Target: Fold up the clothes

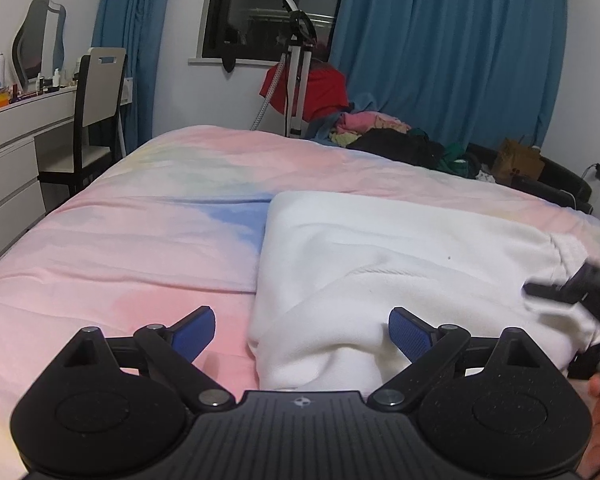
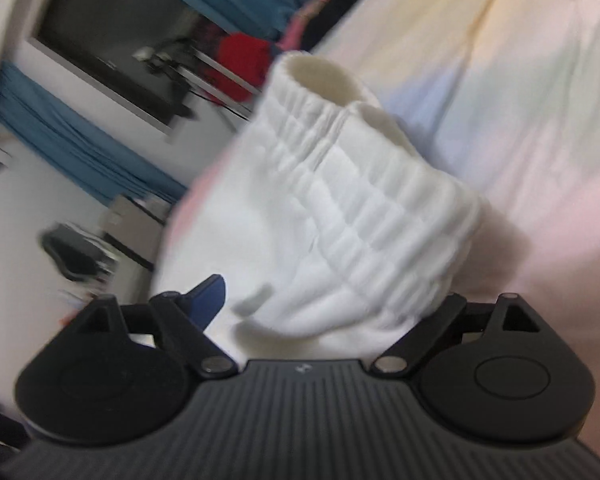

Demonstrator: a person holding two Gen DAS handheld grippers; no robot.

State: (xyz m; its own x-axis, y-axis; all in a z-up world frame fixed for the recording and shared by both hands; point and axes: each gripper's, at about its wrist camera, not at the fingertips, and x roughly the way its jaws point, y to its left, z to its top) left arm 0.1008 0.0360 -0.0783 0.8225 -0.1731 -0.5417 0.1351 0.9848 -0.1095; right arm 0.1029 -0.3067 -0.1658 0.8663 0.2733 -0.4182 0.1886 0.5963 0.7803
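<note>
A white garment [image 1: 380, 264], folded over itself, lies on the pink pastel bed [image 1: 140, 248]. My left gripper [image 1: 300, 336] is open, its blue pads [image 1: 194, 332] wide apart, straddling the garment's near left corner just above it. My right gripper shows at the right edge [image 1: 580, 296], blurred. In the right wrist view the right gripper [image 2: 320, 300] is open around the garment's ribbed elastic cuffs [image 2: 360, 184]; its left pad [image 2: 208, 296] shows and the right pad is hidden under the fabric. That view is tilted and blurred.
A pile of clothes [image 1: 388, 132] lies at the bed's far edge, with a red garment [image 1: 320, 92] on a stand behind. A white dresser [image 1: 16, 152] and chair [image 1: 92, 120] stand left. Blue curtains [image 1: 460, 48] flank a dark window.
</note>
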